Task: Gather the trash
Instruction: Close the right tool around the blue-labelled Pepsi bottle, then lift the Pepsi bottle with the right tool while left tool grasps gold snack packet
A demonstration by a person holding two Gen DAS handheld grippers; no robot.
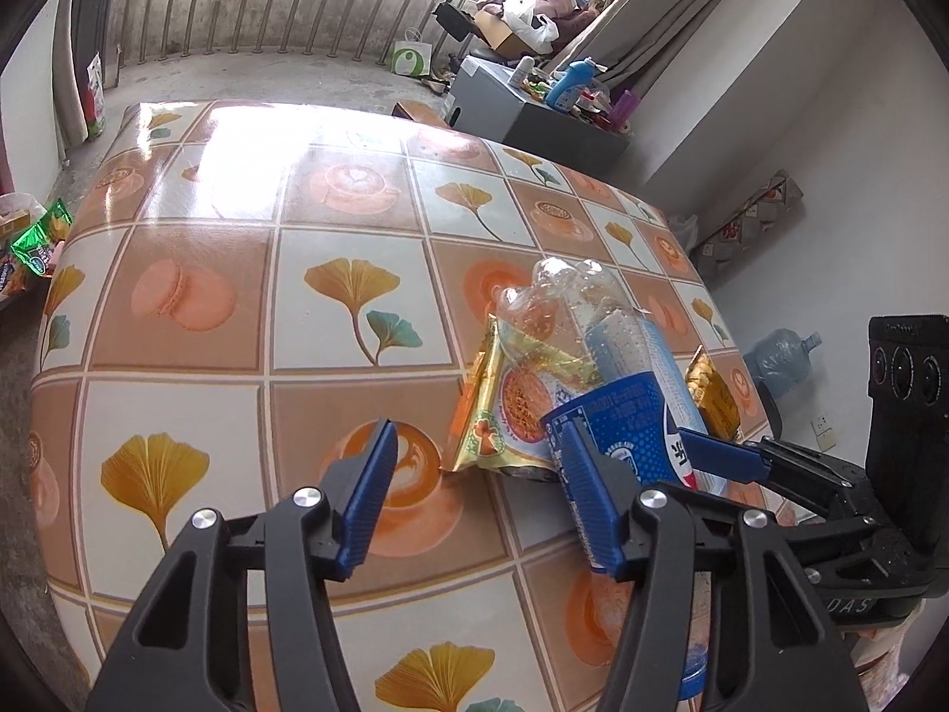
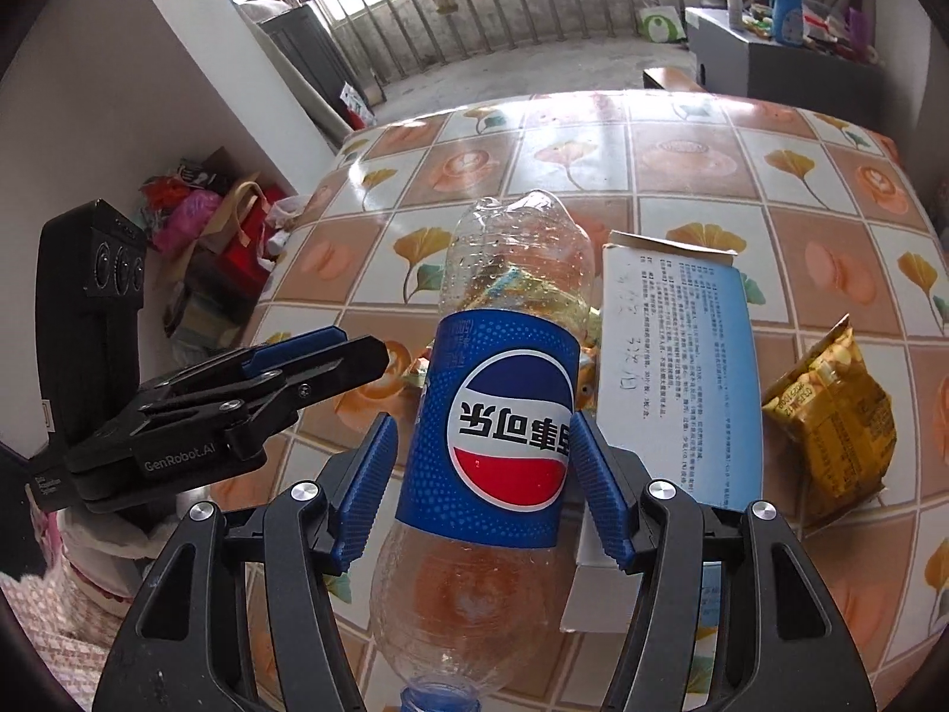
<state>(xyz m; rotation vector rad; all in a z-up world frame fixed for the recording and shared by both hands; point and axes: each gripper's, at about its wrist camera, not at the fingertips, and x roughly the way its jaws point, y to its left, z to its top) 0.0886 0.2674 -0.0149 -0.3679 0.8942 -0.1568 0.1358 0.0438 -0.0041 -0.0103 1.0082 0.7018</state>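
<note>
Two hand-held grippers meet over our tiled bench [image 2: 682, 166]. Our right hand-held gripper [image 2: 480, 463] has its blue pads on either side of the Pepsi bottle's [image 2: 504, 415] label, clamping it, cap toward us. Our left hand-held gripper [image 1: 474, 486] stands apart, gripping nothing. A white carton [image 2: 682, 368] and yellow snack packet [image 2: 830, 415] lie just beside the bottle.
</note>
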